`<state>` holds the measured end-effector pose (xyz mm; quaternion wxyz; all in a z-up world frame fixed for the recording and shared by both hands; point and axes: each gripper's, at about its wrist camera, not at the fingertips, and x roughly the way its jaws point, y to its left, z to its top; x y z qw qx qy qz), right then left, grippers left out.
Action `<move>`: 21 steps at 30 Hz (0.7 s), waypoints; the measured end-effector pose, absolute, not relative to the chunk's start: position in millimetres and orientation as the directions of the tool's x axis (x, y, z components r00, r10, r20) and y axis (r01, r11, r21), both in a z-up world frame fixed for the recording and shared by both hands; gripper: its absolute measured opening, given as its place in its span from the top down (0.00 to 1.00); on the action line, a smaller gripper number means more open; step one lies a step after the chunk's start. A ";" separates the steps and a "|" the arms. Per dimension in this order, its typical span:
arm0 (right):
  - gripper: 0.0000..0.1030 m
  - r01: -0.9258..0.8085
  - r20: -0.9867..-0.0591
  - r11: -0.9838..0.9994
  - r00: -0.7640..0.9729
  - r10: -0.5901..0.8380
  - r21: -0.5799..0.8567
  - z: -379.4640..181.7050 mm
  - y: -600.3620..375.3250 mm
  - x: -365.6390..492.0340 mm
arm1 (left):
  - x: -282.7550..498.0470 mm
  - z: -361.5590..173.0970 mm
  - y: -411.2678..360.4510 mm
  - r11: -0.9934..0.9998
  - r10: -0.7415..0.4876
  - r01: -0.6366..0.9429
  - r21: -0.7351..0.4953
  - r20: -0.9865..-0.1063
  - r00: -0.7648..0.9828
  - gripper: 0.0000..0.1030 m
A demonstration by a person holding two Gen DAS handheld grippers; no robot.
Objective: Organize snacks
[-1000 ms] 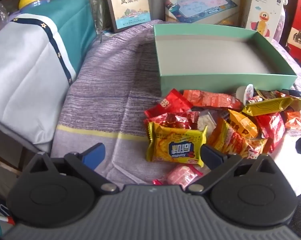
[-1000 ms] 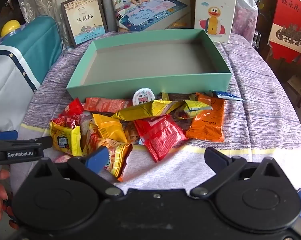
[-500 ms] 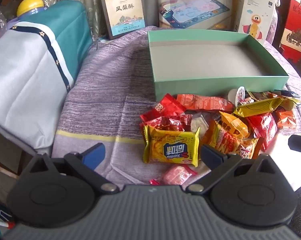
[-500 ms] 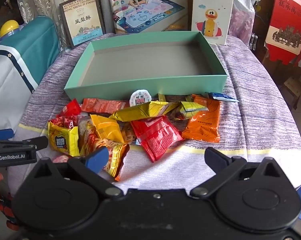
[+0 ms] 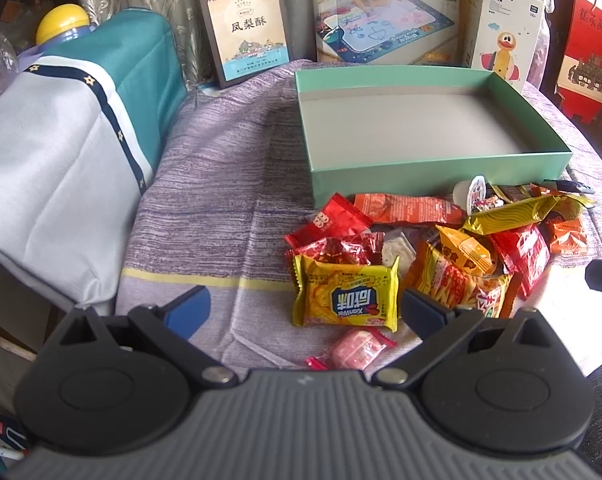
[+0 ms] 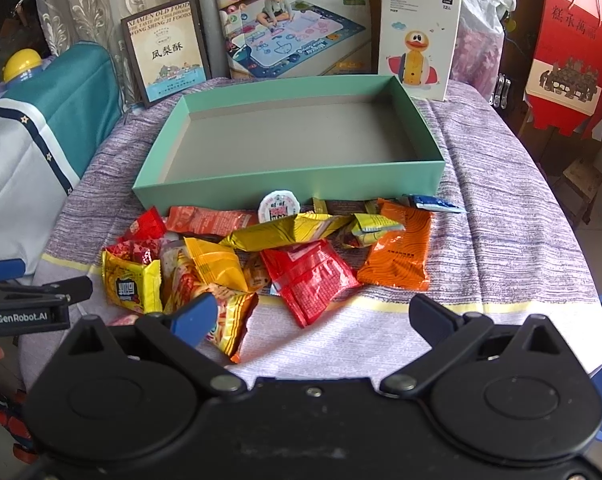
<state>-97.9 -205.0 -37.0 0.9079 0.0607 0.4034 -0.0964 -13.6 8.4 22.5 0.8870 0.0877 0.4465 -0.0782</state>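
A pile of snack packets lies on the purple cloth in front of an empty mint-green box (image 5: 441, 174) (image 6: 289, 182). Nearest my left gripper (image 5: 305, 306) is a yellow packet (image 5: 347, 300) and a small pink candy (image 5: 351, 354). My left gripper is open and empty, just short of them. My right gripper (image 6: 309, 312) is open and empty, above the table's front edge, near a red packet (image 6: 311, 280) and an orange packet (image 6: 397, 252). The left gripper shows at the left in the right wrist view (image 6: 33, 296).
A teal and grey bag (image 5: 61, 152) stands left of the table. A framed food box (image 6: 165, 54), a play-mat box (image 6: 297, 28) and a duck toy box (image 6: 419, 36) stand behind the green box. A red paper bag (image 6: 573, 48) is at the right.
Both grippers have drawn back and risen slightly, so the box and snack pile sit a little farther off. Both stay open; nothing was taken hold of.
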 end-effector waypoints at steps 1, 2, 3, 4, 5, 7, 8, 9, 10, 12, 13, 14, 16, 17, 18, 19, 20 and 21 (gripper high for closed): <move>0.00 0.223 -0.743 0.974 0.657 -0.125 0.033 -36.6 -204.6 -98.4 | -13.4 22.7 9.0 0.973 -0.059 0.214 0.085 -0.807 0.588 0.00; 0.00 0.222 -0.743 0.974 0.658 -0.124 0.033 -36.6 -204.4 -98.8 | -13.2 22.8 9.6 0.974 -0.060 0.212 0.082 -0.807 0.587 0.00; 0.00 0.221 -0.742 0.975 0.659 -0.123 0.035 -36.8 -204.4 -99.0 | -12.8 23.1 10.5 0.974 -0.063 0.211 0.077 -0.809 0.585 0.00; 0.00 0.220 -0.743 0.975 0.659 -0.121 0.036 -37.1 -204.3 -98.9 | -12.5 23.0 10.9 0.975 -0.064 0.210 0.074 -0.810 0.582 0.00; 0.00 0.219 -0.743 0.975 0.659 -0.120 0.037 -37.0 -204.1 -99.4 | -12.5 22.9 11.2 0.975 -0.065 0.209 0.071 -0.812 0.581 0.00; 0.00 0.219 -0.743 0.975 0.659 -0.119 0.037 -37.0 -204.1 -99.4 | -12.9 22.3 11.3 0.975 -0.066 0.209 0.069 -0.814 0.578 0.00; 0.00 0.219 -0.743 0.975 0.659 -0.119 0.038 -37.0 -203.9 -99.9 | -13.1 22.0 11.0 0.975 -0.066 0.209 0.070 -0.815 0.576 0.00; 0.00 0.218 -0.743 0.975 0.659 -0.117 0.040 -37.0 -204.0 -99.9 | -13.2 21.7 10.9 0.975 -0.065 0.210 0.070 -0.816 0.575 0.00; 0.00 0.218 -0.743 0.975 0.659 -0.116 0.041 -37.2 -203.9 -100.3 | -13.0 21.3 10.6 0.975 -0.065 0.210 0.070 -0.817 0.573 0.00; 0.00 0.217 -0.745 0.975 0.658 -0.110 0.047 -37.4 -205.1 -100.4 | -13.2 20.3 10.5 0.976 -0.065 0.209 0.068 -0.820 0.569 0.00; 0.00 0.217 -0.744 0.975 0.660 -0.105 0.055 -37.6 -205.8 -100.7 | -12.9 20.0 10.6 0.976 -0.066 0.208 0.065 -0.822 0.566 0.00; 0.00 0.216 -0.743 0.974 0.662 -0.097 0.065 -38.0 -206.5 -101.2 | -12.5 19.5 11.2 0.977 -0.066 0.206 0.062 -0.823 0.564 0.00; 0.00 0.205 -0.734 0.975 0.675 -0.080 0.083 -39.2 -207.8 -101.7 | -10.4 18.0 13.9 0.979 -0.067 0.195 0.052 -0.827 0.557 0.00; 0.00 0.188 -0.726 0.978 0.684 -0.066 0.087 -40.0 -207.9 -100.7 | -8.3 16.8 16.3 0.982 -0.065 0.184 0.046 -0.830 0.555 0.00; 0.00 0.169 -0.723 0.982 0.688 -0.055 0.086 -41.7 -207.3 -99.4 | -5.4 15.0 19.0 0.984 -0.063 0.171 0.039 -0.832 0.551 0.00; 0.00 0.156 -0.726 0.985 0.685 -0.049 0.080 -43.5 -206.2 -97.0 | -1.0 12.2 21.6 0.987 -0.059 0.155 0.032 -0.838 0.543 0.00; 0.00 0.140 -0.731 0.987 0.681 -0.040 0.076 -45.3 -204.4 -93.6 | 3.6 9.2 23.9 0.990 -0.055 0.137 0.021 -0.846 0.530 0.00; 0.00 0.116 -0.735 0.990 0.678 -0.024 0.075 -46.9 -202.1 -90.6 | 8.1 6.7 26.0 0.992 -0.062 0.124 0.003 -0.854 0.517 0.00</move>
